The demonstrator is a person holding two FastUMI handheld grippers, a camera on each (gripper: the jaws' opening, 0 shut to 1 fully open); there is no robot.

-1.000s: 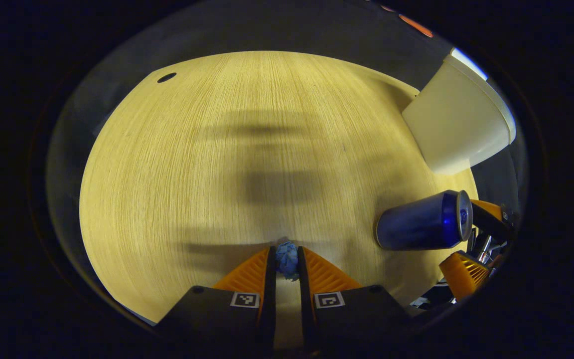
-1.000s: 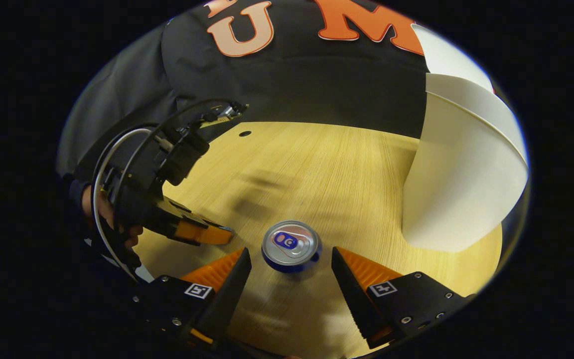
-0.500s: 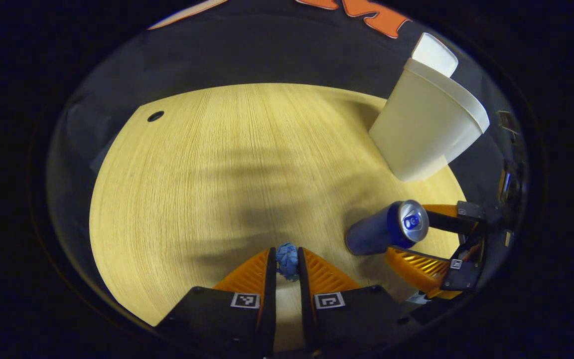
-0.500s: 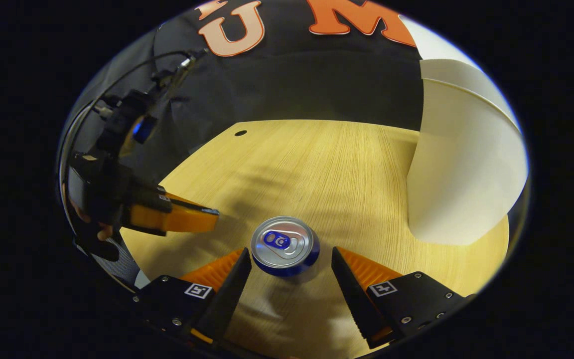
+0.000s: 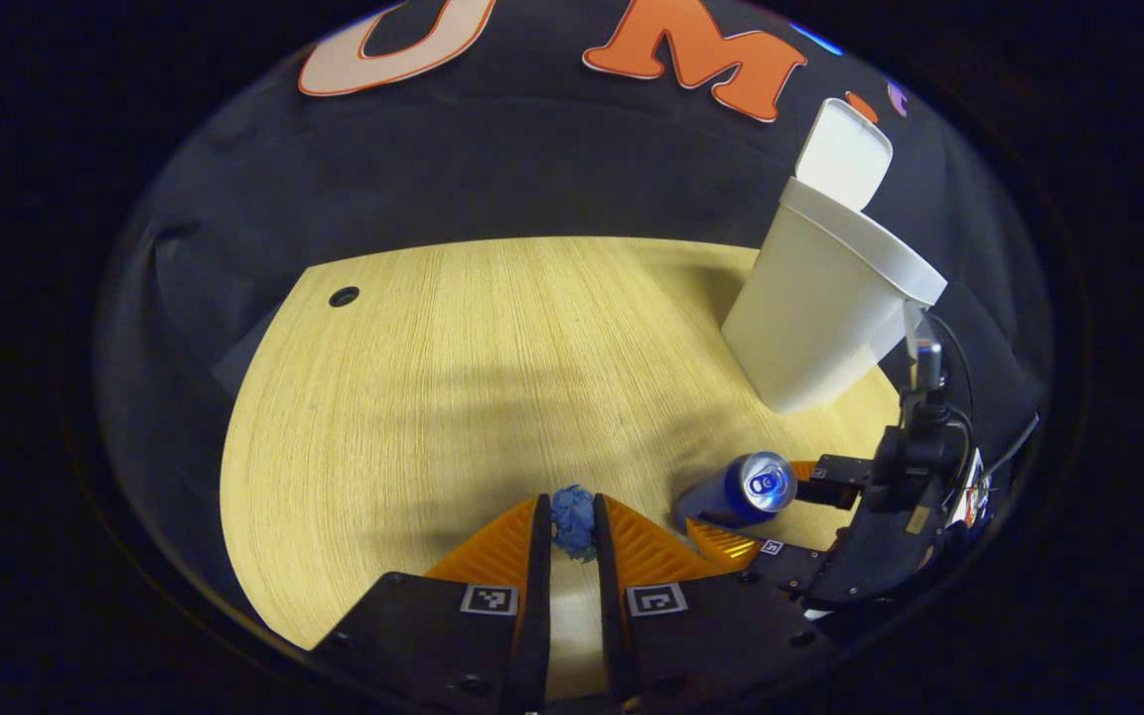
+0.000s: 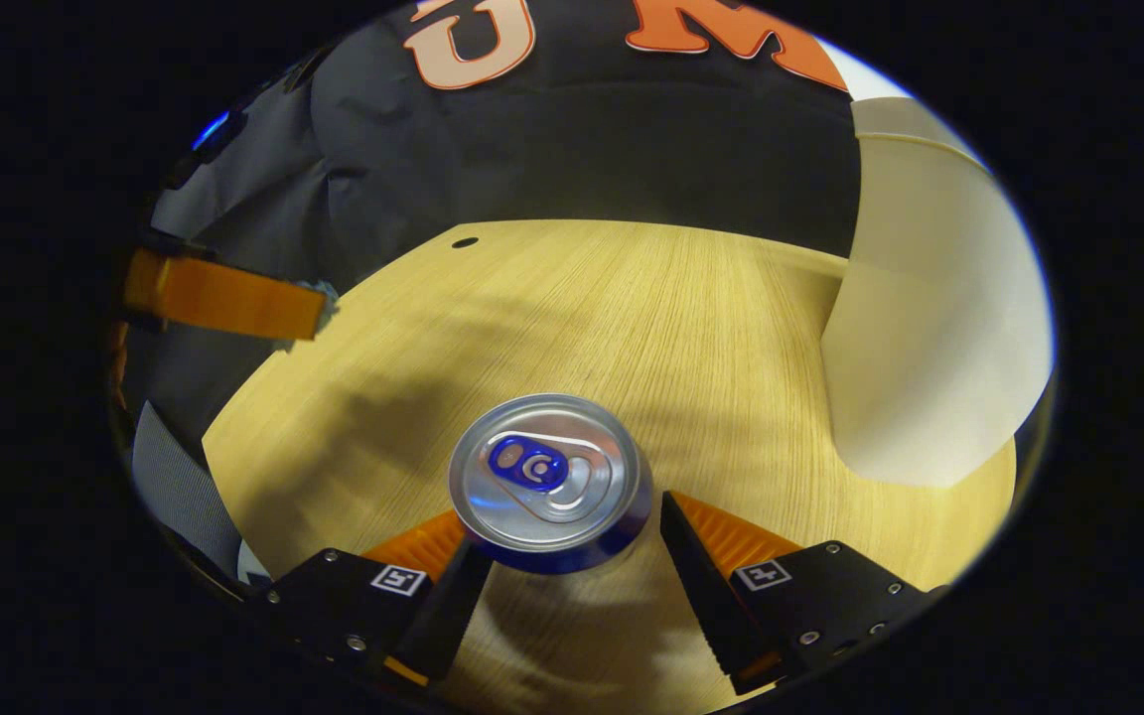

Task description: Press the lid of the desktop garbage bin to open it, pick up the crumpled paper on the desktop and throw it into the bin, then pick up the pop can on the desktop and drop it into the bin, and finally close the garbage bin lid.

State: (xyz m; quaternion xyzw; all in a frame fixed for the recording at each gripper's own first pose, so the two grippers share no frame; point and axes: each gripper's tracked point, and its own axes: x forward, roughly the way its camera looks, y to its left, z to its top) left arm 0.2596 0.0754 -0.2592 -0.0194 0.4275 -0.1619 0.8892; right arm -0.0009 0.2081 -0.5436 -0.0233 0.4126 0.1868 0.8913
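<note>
Paper pinched, can straddled
Left gripper (image 5: 572, 521) pinches crumpled paper (image 5: 572, 516); right gripper (image 6: 572, 526), spread, flanks the upright pop can (image 6: 547, 482), top facing up, near the table's (image 5: 413, 377) front edge

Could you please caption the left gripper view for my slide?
Left tongs clamp crumpled paper; bin lid open.

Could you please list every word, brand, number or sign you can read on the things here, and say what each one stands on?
No readable text on any object.
pop can: no legible brand or lettering on the top or the side that shows.
garbage bin: plain, no writing.
crumpled paper: no print visible.
left gripper and right gripper: square black-and-white coded markers, patterns rather than words.
</note>
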